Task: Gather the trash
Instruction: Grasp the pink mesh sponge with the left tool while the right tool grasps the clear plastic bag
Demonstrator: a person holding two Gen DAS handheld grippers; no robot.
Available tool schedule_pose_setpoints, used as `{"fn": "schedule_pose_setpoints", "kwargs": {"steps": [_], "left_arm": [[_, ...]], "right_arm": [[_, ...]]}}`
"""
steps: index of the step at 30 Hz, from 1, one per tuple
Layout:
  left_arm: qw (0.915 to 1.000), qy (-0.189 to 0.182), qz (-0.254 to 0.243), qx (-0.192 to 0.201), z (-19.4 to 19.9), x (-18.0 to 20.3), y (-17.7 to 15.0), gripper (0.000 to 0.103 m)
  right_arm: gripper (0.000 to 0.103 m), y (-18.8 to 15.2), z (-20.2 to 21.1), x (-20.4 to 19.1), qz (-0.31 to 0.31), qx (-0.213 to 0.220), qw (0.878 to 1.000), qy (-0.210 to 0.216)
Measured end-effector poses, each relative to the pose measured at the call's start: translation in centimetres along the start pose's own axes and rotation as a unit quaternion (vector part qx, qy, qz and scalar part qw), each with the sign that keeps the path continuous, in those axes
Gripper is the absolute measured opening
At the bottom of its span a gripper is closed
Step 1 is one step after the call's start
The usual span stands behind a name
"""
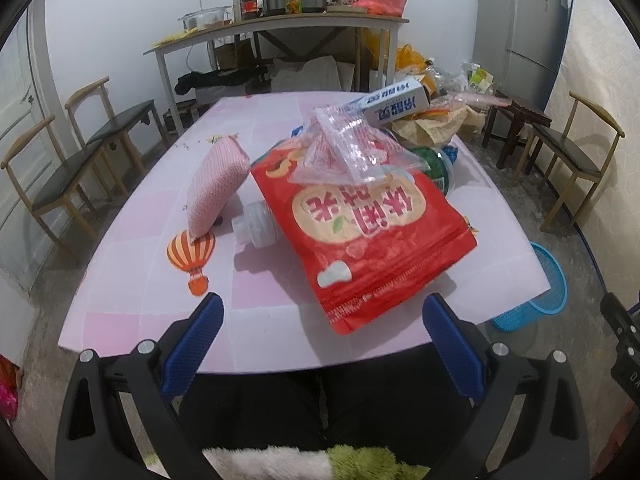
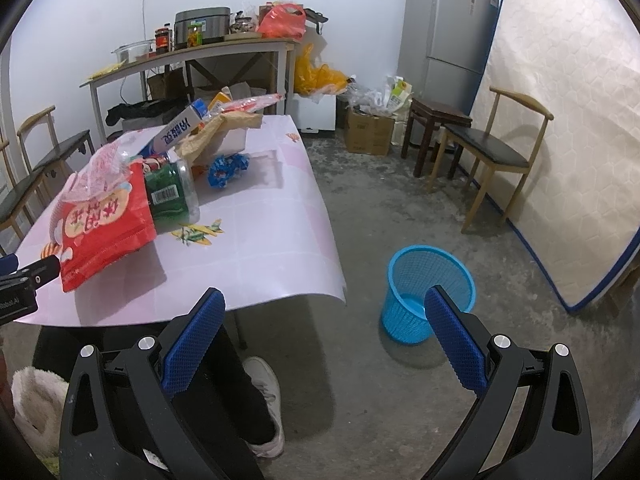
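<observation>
A pile of trash lies on the pink table [image 1: 132,280]: a red snack bag [image 1: 368,240] nearest me, a clear plastic bag [image 1: 348,148] on top of it, a green-labelled bottle [image 1: 436,168], a clear bottle [image 1: 260,224], a pink mesh pouch [image 1: 216,184] and a blue-and-white carton [image 1: 396,102]. My left gripper [image 1: 324,312] stands open just short of the red bag's near edge, holding nothing. Off the table's right side, my right gripper [image 2: 324,312] hangs open and empty over the floor, with the blue mesh waste basket [image 2: 424,280] just beyond its right finger.
Wooden chairs [image 1: 52,184] line the left wall, and another chair [image 2: 492,156] and a dark stool [image 2: 436,120] stand at the right. A mattress [image 2: 568,128] leans by the fridge [image 2: 452,28]. Cardboard boxes [image 2: 368,132] sit at the back. A person's legs and shoe [image 2: 264,396] are below the table edge.
</observation>
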State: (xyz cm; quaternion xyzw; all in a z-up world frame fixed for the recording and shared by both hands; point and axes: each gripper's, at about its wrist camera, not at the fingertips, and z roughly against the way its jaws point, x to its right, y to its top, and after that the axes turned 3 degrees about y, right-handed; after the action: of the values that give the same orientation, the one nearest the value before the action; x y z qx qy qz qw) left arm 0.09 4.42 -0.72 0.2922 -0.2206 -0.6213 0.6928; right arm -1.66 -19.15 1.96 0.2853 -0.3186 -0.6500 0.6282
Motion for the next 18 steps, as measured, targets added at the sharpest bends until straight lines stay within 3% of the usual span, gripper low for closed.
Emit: {"fn": "schedule_pose_setpoints", "kwargs": {"steps": [6,11,13,15,17,18], "left_arm": [[0.9993,0.003,0.021,0.031,-0.2,-4.0,1.5,0.098],[0.9992,0.000,0.027,0.027,-2.0,-8.6,2.5,0.098],[0.9990,-0.022,0.032,0.024,-2.9,-10.3,3.0,0.098],[0.9961,-0.072,0.044,0.029,-3.8,-12.3,3.6,0.098],[0.9860,-0.138,0.077,0.053,-4.4,-14.6,3.9,0.098],[0.9827,-0.150,0.088,0.063,-4.7,-15.4,4.1,0.098]], "right_arm": [[0.095,2.0,-0.7,-3.3,0.004,0.027,0.998,0.053],[0.095,3.8,-1.2,-7.2,0.025,0.051,0.993,0.105],[0.095,4.5,-1.5,-9.0,0.040,0.059,0.990,0.124],[0.095,5.1,-1.9,-10.5,0.057,0.062,0.987,0.138],[0.095,5.7,-2.4,-11.6,0.066,0.063,0.984,0.150],[0.095,5.9,-2.6,-11.9,0.068,0.062,0.984,0.155]]}}
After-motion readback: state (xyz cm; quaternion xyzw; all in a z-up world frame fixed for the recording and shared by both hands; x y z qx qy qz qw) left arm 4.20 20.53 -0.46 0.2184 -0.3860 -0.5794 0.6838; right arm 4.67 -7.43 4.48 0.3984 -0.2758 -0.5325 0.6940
